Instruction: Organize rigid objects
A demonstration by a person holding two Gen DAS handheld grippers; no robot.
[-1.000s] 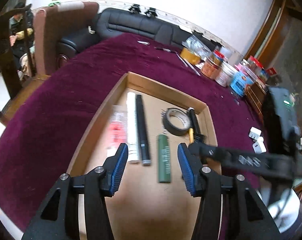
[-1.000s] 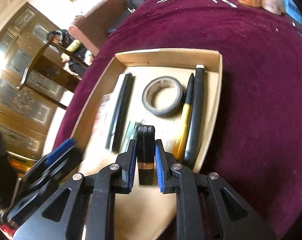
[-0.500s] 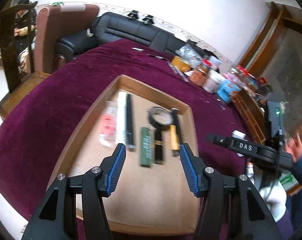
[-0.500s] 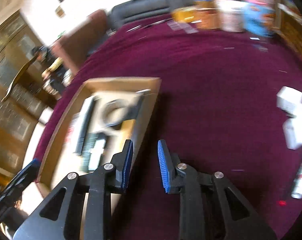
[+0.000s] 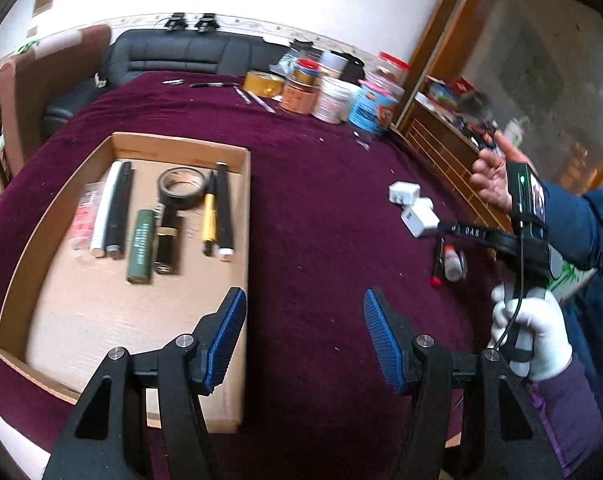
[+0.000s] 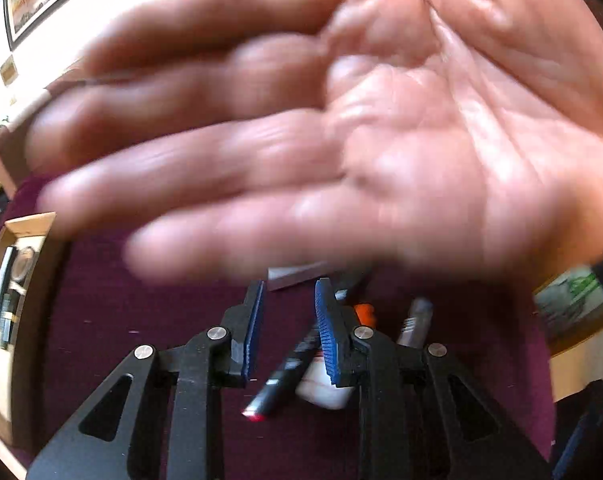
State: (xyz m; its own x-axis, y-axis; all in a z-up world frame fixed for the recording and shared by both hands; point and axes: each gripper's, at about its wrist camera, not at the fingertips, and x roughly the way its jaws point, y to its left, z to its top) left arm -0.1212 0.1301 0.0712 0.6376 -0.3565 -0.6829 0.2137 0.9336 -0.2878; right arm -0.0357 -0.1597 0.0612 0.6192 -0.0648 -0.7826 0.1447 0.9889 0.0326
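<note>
The shallow brown cardboard tray [image 5: 245,208] lies on the round table's dark-purple velvet cloth [image 5: 321,240] and serves as the landmark. Inside it, laid in a row, are a clear packet with red print [image 5: 83,216], a white tube [image 5: 103,208], a black marker [image 5: 119,208], a green cylindrical stick [image 5: 141,246], a black lipstick with a gold band [image 5: 168,244], a roll of black tape [image 5: 181,189], a gold-and-black pen [image 5: 209,218] and a long black pen with a white end [image 5: 223,210].

The left gripper [image 5: 304,338] hangs over the tray's right wall; its blue-padded jaws have just been opening and stand spread wide, with nothing between them.

To the right of the tray, on the cloth, lie two white plug adapters [image 5: 411,208], and farther right a small white bottle with an orange cap [image 5: 453,264] beside a black marker with a red end [image 5: 435,272]. The right gripper [image 6: 287,328], held by a white-gloved hand [image 5: 535,336], hovers above these two; its jaws have just been opening, stand slightly apart, and pinch nothing. A bare open hand [image 6: 341,120], blurred, covers most of the right wrist view, its fingers stretched out.

Behind the tray, at the table's far edge, stand several jars and tubs [image 5: 333,96].
</note>
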